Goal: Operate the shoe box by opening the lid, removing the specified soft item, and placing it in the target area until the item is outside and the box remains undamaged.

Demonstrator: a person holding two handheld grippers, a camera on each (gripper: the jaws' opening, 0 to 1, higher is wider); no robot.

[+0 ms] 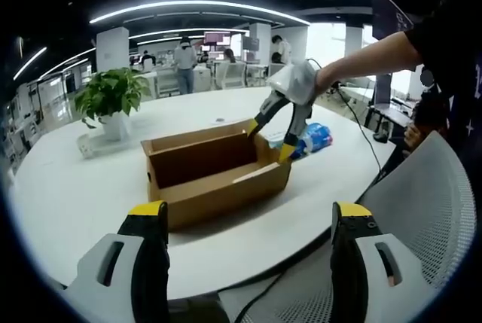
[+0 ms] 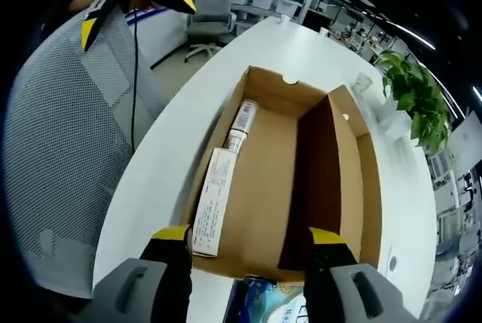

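The brown cardboard shoe box [image 1: 215, 176] lies open on the white round table [image 1: 68, 195], its lid standing up along the far side. Looking down into the box [image 2: 263, 180], I see a white tube [image 2: 241, 123] and a white printed sheet [image 2: 211, 206] along one wall. A blue-and-white soft pack [image 1: 315, 139] lies on the table just outside the box's right end, and it sits low between my right jaws [image 2: 267, 297]. My right gripper [image 1: 271, 138] [image 2: 248, 236] hovers open over that end. My left gripper [image 1: 248, 216] is open, short of the table's near edge.
A potted plant [image 1: 113, 97] [image 2: 410, 86] stands on the table behind the box. A grey mesh chair [image 1: 429, 210] [image 2: 68, 135] sits at the table's near side. A cable [image 1: 354, 123] trails over the table's right edge. People and desks are far behind.
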